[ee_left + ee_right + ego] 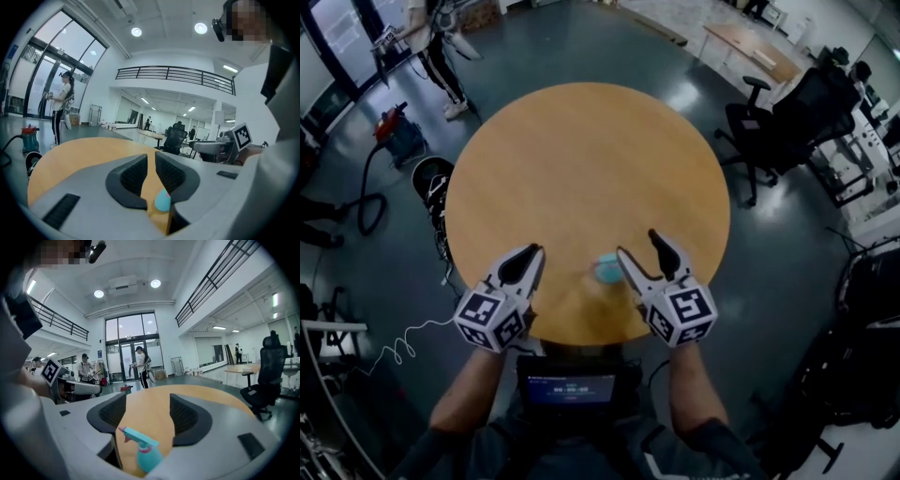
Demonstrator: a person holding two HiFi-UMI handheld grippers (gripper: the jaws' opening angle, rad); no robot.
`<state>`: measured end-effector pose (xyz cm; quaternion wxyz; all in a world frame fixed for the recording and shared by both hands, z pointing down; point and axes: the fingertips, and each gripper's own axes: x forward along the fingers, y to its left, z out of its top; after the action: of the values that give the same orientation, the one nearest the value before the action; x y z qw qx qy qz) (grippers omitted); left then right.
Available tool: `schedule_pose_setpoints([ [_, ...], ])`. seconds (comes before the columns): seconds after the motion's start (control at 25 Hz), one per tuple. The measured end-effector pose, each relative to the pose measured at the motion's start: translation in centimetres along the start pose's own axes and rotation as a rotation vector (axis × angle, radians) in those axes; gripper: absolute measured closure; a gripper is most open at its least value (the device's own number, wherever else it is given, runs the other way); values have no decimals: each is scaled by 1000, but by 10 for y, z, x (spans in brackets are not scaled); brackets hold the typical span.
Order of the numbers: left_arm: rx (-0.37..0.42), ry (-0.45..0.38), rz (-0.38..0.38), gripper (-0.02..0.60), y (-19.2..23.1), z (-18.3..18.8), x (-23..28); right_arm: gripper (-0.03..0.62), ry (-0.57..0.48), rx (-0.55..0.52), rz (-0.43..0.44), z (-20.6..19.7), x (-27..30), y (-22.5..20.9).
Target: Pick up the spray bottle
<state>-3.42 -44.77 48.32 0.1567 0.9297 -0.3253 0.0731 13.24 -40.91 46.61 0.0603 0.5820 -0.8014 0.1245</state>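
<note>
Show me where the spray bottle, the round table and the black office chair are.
spray bottle (149, 458): right gripper view, on its teal body below the trigger head.
round table (581, 159): head view, on the bare wooden top.
black office chair (273, 356): right gripper view, on its backrest.

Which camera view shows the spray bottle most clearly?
The right gripper view: there the spray bottle shows its nozzle, trigger and teal body. The head view gives only a small teal blur; the left gripper view, only a teal sliver.
</note>
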Motion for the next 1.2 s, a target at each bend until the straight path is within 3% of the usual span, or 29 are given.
schedule_pose_setpoints([
  [0.12,-31,39,-18,523,2,-25,8,259,50,24,38,-27,2,-1],
  [0.28,-44,74,-8,523,10,-50,11,239,127,15,55,-65,2,-2],
  [0.52,-52,146,-13,468,19,-90,21,203,206,40,104,-113,14,4],
  [0.76,-74,180,32,454,36,-122,33,131,262,56,113,-153,32,6],
  [1.2,-88,247,-38,454,31,-160,60,131,265,47,154,-196,60,14],
])
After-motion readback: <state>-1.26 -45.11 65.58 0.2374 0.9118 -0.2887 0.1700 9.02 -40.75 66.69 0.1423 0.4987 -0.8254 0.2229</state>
